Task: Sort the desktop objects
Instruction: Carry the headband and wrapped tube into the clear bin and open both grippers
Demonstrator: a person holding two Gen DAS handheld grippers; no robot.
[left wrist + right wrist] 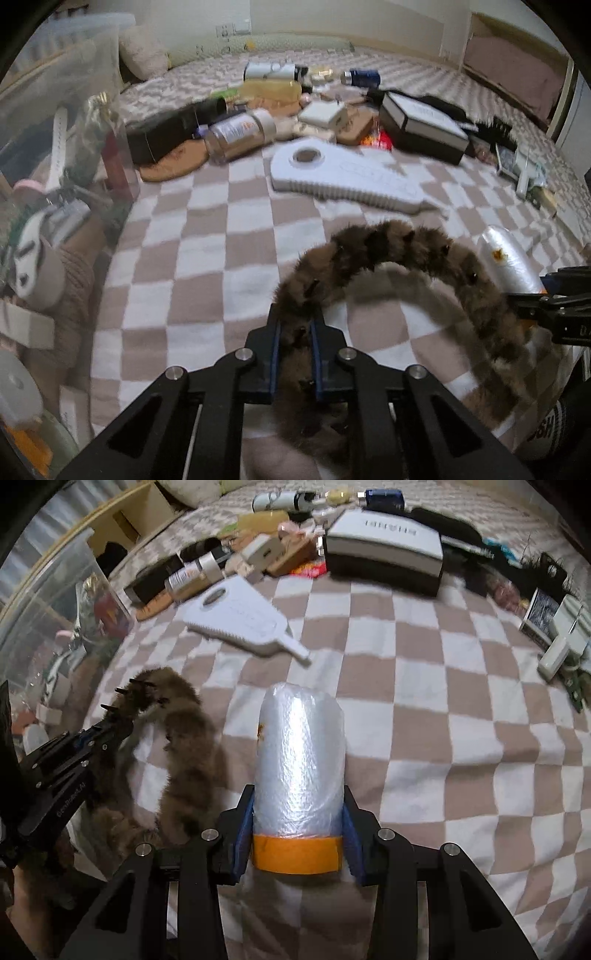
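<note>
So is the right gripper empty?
No, its fingers clamp a plastic-wrapped roll with an orange end.

upside-down "SHARP", perhaps, on white-lidded box (pixel 384 542), "EasyRobot.AI"-like lettering on left gripper (pixel 122 723)

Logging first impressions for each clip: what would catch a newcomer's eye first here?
The left gripper is shut on a furry brown headband arching over the checkered blanket. Beside it, the right gripper clamps a bubble-wrapped roll with an orange end. A clutter of boxes and bottles lines the far side.
</note>
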